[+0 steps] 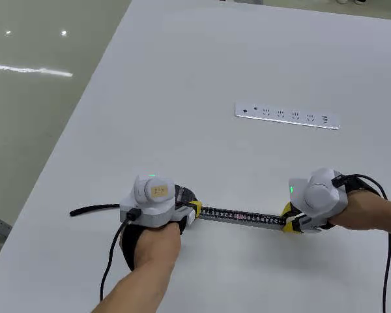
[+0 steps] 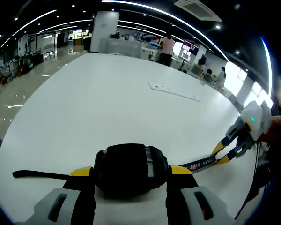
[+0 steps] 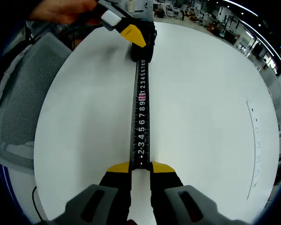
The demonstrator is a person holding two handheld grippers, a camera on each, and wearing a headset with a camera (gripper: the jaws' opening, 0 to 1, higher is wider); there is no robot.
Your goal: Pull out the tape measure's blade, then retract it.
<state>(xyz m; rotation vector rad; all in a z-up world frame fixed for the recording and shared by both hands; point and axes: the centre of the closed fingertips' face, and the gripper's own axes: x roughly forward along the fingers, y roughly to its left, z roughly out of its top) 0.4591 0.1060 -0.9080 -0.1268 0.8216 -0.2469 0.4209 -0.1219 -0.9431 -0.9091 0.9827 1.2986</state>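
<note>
As left claw (image 2: 131, 174) clamps the tape measure (image 2: 127, 158) and right claw (image 3: 140, 168) its blade (image 3: 141, 112), a white table (image 1: 202, 65) borders glossy floor (image 1: 39, 98).

Left claw (image 2: 131, 169), right claw (image 3: 140, 167): pale grey, yellow tips, black cables (image 1: 109, 261)

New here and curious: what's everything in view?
black round tape measure case: one, black, between the left gripper's jaws
black numbered blade: one, white numerals, stretched between the grippers
black wrist strap: one, on the table beside the left gripper
white power strip: one, table's far side
white table: one, under everything
left gripper: one, white and yellow, holding the case
right gripper: one, white and yellow, pinching the blade's end
hands: two, one behind each gripper
</note>
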